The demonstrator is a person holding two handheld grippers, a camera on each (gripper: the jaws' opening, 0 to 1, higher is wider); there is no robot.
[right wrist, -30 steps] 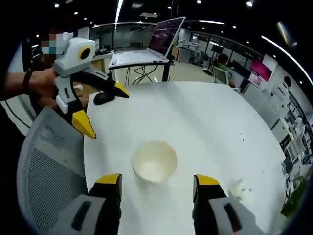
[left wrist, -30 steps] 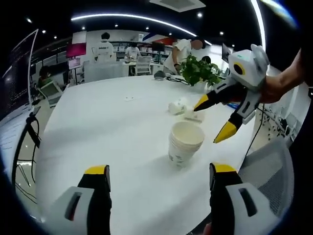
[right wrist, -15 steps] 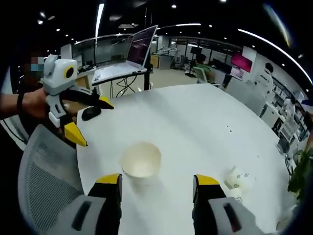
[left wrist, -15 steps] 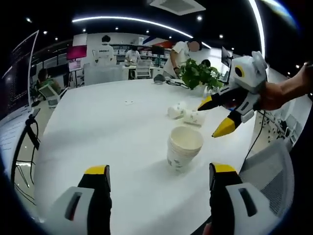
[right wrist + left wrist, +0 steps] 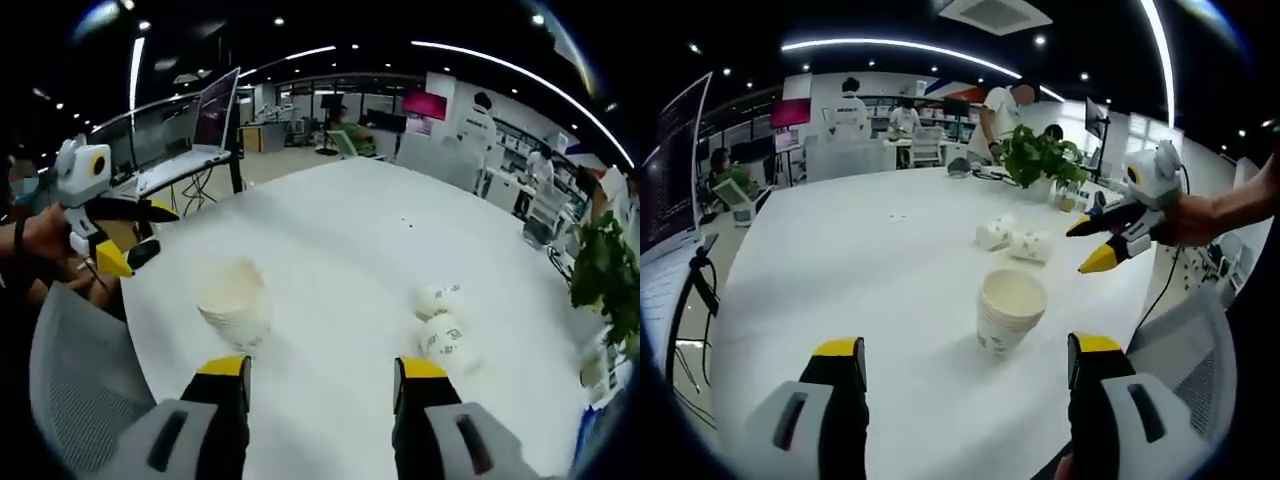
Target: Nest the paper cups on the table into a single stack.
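A stack of nested white paper cups stands upright on the white table, ahead of my left gripper, which is open and empty. Two more cups lie on their sides further back. To the right of the stack, above the table edge, the right gripper hangs open in a hand. In the right gripper view the stack stands left of my open right gripper, the two lying cups are ahead to the right, and the left gripper is at the far left, open.
A grey mesh chair stands at the table's near edge. A potted plant sits at the far side of the table. A laptop on a stand is beyond the table edge. People are in the office background.
The right gripper has drawn away from the stack toward the lying cups, and its view has swung right so the two lying cups come closer. The stack stays put.
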